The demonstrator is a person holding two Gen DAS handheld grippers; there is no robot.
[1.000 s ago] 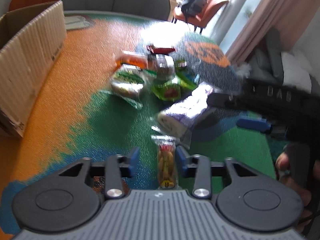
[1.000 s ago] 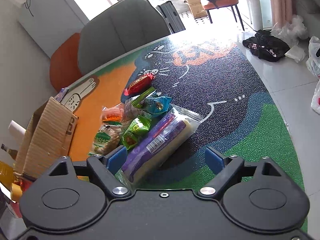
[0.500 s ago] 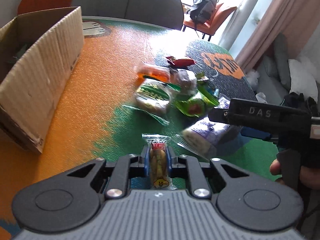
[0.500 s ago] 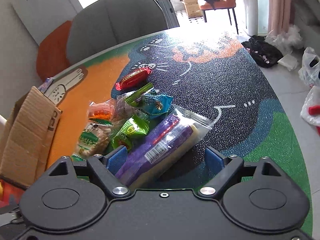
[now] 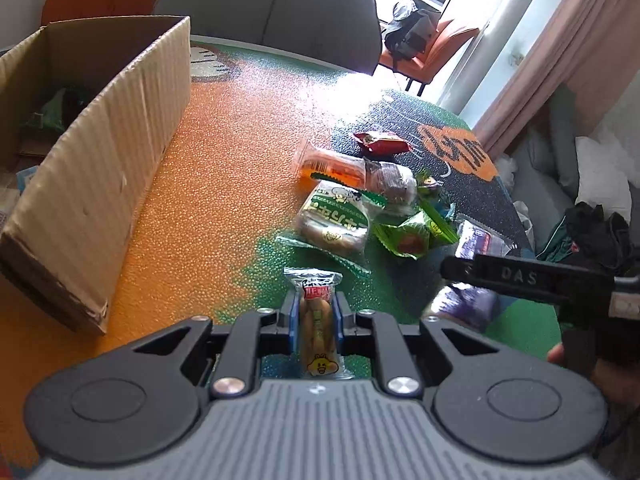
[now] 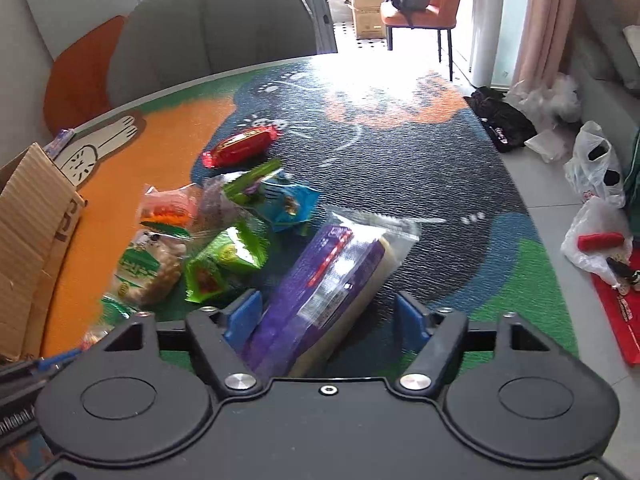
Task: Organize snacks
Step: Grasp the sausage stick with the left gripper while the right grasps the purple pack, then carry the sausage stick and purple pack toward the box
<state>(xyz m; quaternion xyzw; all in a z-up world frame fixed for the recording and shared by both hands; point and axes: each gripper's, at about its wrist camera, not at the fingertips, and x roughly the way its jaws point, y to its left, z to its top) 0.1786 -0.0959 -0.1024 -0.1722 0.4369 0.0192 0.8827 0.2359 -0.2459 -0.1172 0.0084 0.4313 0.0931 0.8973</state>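
- Snacks lie in a loose pile point(image 5: 360, 204) on the table point(image 5: 224, 184); the cardboard box point(image 5: 96, 152) stands well apart to its left, already holding a few packets.
- My left tool point(image 5: 316, 316) is clamped narrow on a slim sausage packet point(image 5: 317, 320). I carry it over the box wall before letting go, keeping the packet level.
- My right tool point(image 6: 330, 316) is closing around the purple bread pack point(image 6: 332, 280); its pads point(image 6: 242, 314) do not yet press both sides.
- I centre the pack first: soft bread likely squashes under a hard squeeze.
- I keep both tools apart while crossing.
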